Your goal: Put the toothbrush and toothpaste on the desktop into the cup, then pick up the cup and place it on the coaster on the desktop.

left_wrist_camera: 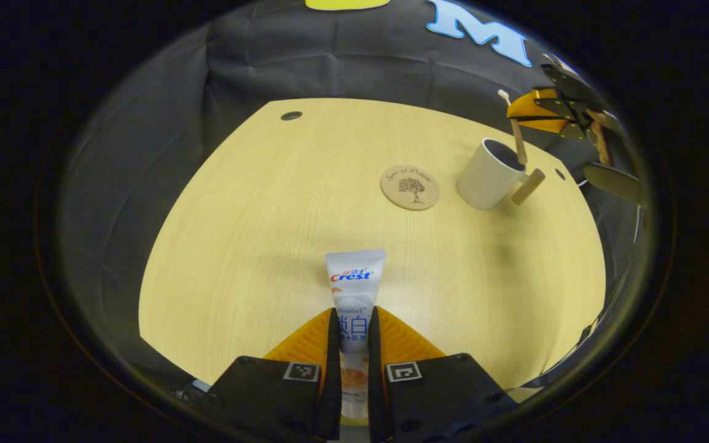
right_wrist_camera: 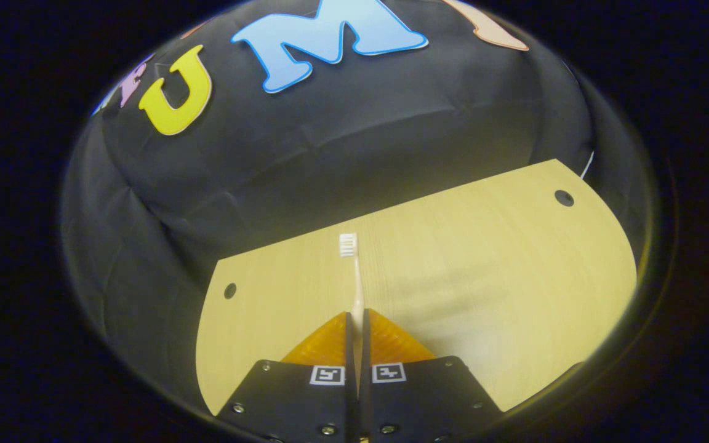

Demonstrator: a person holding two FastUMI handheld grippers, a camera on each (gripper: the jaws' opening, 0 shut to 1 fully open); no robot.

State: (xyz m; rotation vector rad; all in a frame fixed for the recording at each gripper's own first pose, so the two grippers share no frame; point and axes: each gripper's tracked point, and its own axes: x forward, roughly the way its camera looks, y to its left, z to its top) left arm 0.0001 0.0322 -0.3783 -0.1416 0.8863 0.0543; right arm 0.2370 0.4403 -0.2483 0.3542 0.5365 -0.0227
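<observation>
Toothpaste (left_wrist_camera: 354, 289) sits clamped between my left jaws (left_wrist_camera: 351, 344), both fingers pressing its lower body, the flat crimped end pointing forward, away from me. Ahead and to the right of these jaws stand the coaster (left_wrist_camera: 410, 187) and, just beyond it, the cup (left_wrist_camera: 488, 173) on the tabletop (left_wrist_camera: 256, 234). My right jaws (right_wrist_camera: 354, 335) are narrowed onto the toothbrush (right_wrist_camera: 354, 277) handle, bristles forward; in the left gripper view they hover above the cup, and the brush appears to reach into its mouth, though I cannot tell how deep. My judgement: seat the brush first, release, withdraw clear, then bring the tube over the rim upright, avoiding the handle (left_wrist_camera: 528, 186).
</observation>
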